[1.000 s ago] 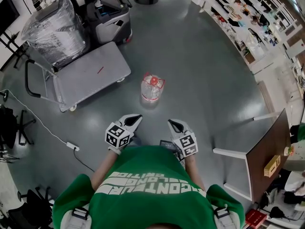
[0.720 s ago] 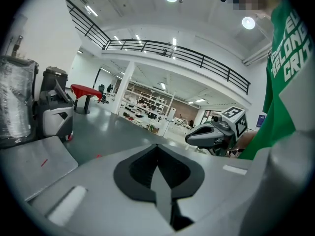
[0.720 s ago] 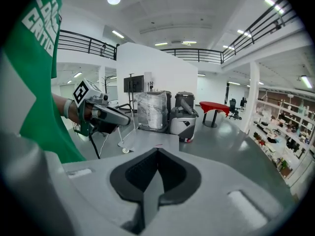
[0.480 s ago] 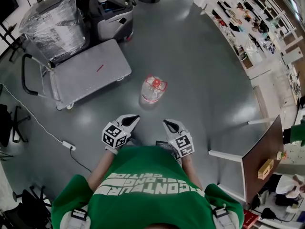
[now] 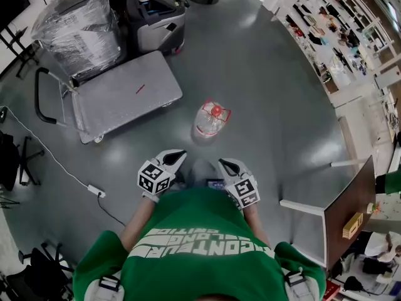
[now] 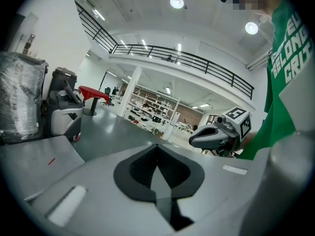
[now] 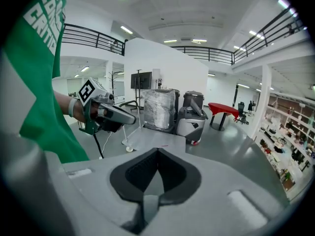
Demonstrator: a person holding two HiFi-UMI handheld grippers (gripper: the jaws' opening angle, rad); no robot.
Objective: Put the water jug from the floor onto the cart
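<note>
Clear plastic water jug (image 5: 212, 119) with red cap, grey flat metal cart (image 5: 125, 96), green white-lettered shirt (image 5: 200, 249), grey left gripper (image 5: 178, 155) and right gripper (image 5: 224, 163) with black-and-white square markers

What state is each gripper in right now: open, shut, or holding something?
Left gripper: shut, holding nothing.
Right gripper: shut, holding nothing.

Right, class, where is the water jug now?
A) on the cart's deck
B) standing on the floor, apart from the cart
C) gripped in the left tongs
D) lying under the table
B: the water jug stands on the floor, apart from the cart; the left tongs and right tongs are shut and empty.
</note>
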